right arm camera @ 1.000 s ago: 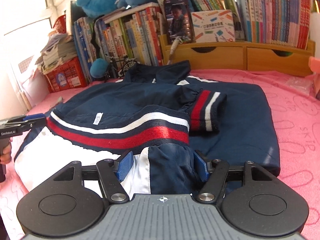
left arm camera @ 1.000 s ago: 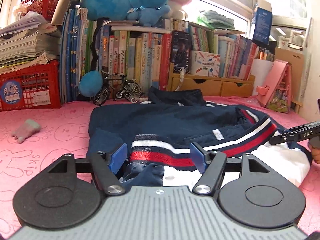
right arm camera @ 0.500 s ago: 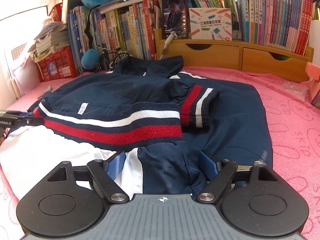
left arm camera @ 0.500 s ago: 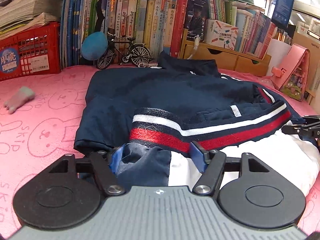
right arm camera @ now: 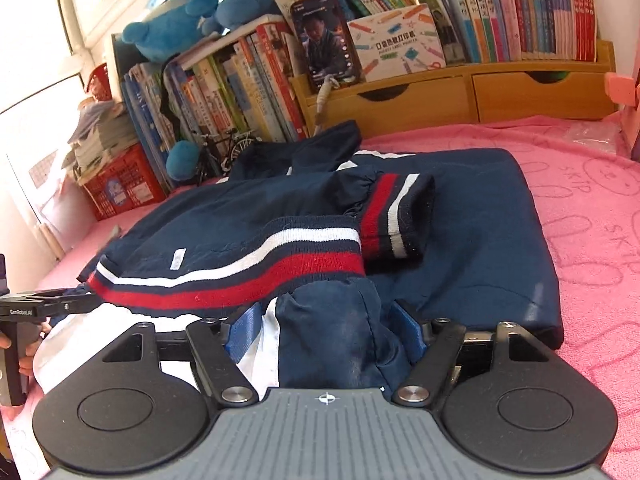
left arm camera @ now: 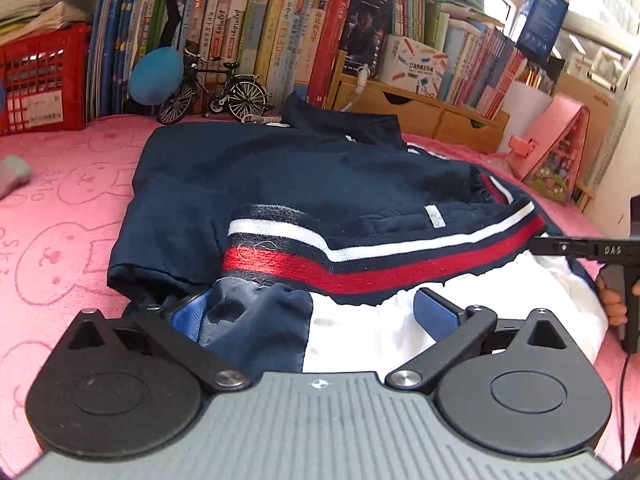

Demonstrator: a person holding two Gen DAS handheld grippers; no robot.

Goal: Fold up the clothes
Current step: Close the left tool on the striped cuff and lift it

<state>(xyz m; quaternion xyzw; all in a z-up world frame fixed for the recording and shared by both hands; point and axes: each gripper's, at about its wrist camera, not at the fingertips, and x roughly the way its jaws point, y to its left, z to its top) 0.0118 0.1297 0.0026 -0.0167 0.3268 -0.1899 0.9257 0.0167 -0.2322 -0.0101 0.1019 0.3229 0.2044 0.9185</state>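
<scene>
A: On the pink bunny-print cover, just in front of the wooden drawer shelf, lies the navy jacket, its red-and-white striped hem folded back over the body.

B: And the left gripper?

A: Low at the jacket's near edge. Its jaws have just been opening and now stand wide; a bunch of navy and white lining sits loose between the blue pads, not pinched.

B: The right gripper?

A: At the same near edge, toward the side with the striped cuff. Its jaws have been opening too; navy cloth humps up between them, and the pads seem just clear of it.

B: Anything else close to the jacket?

A: A model bicycle beyond its collar.
</scene>
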